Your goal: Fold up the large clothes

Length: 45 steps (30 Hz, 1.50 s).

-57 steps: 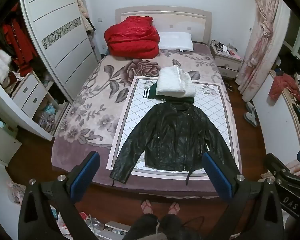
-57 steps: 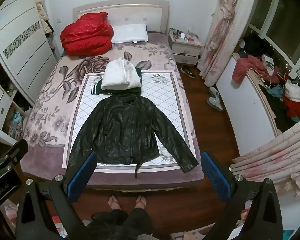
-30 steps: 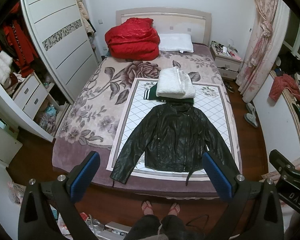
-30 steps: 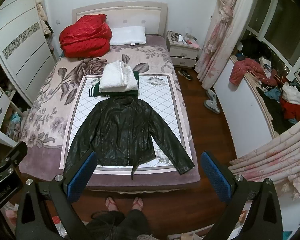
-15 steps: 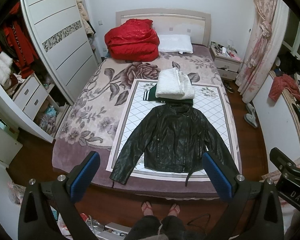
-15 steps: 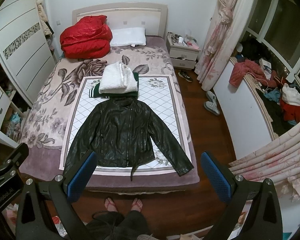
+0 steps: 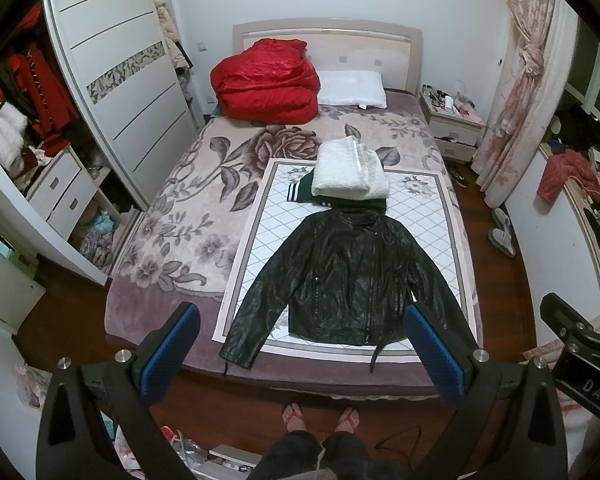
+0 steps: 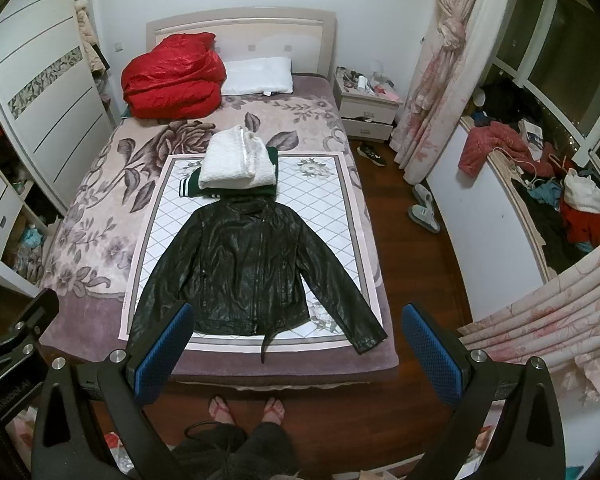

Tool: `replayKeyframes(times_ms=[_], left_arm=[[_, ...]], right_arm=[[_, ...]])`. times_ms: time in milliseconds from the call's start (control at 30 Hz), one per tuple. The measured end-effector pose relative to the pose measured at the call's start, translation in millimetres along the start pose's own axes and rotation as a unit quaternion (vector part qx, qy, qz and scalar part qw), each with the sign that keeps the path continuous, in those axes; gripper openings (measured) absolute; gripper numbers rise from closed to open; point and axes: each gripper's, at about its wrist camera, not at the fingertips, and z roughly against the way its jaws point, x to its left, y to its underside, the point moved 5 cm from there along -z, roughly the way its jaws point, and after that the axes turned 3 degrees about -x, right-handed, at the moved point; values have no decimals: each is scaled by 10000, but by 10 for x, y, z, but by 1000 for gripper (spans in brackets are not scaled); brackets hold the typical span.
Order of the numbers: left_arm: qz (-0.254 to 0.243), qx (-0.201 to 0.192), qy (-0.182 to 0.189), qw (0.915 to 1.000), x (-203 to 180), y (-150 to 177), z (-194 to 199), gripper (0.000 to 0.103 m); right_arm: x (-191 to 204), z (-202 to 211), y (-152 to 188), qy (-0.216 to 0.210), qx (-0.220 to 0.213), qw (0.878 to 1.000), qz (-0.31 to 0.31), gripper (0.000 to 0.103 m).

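Little has moved since the earlier frames: both views have only drifted slightly. Left gripper (image 7: 300,346) hangs high above the bed's (image 7: 172,216) foot, jaws wide apart and empty, likely lining up a first grab. Between and beyond them the black leather jacket (image 7: 346,280) lies spread face-up, sleeves splayed, ready for folding. Right gripper (image 8: 298,344) is equally agape; its view alone shows the cluttered windowsill (image 8: 540,184), while the left view shows the open wardrobe (image 7: 24,112).

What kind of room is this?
A bedroom, it looks like: there's a big bed with a pillow, a wardrobe beside it, and a nightstand.
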Motion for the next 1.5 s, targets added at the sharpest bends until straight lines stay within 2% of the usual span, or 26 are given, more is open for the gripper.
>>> replayKeyframes(times_ms=[300, 367, 1300, 1400, 1500], left_arm=[[-25, -5, 0, 10000, -45, -12, 24, 103], [-13, -9, -4, 10000, -43, -13, 24, 103], [-34, -41, 13, 10000, -131, -103, 86, 103], [-48, -17, 20, 10000, -147, -160, 62, 103], [-150, -233, -171, 9995, -220, -521, -56, 103]], right_arm=[[-25, 19, 20, -14, -7, 10000, 5, 103], [-5, 33, -131, -10, -5, 10000, 14, 103], [9, 62, -139, -15, -14, 10000, -30, 103], [1, 15, -182, -5, 37, 9999, -101, 103], [21, -188, -218, -117, 28, 9995, -309, 103]])
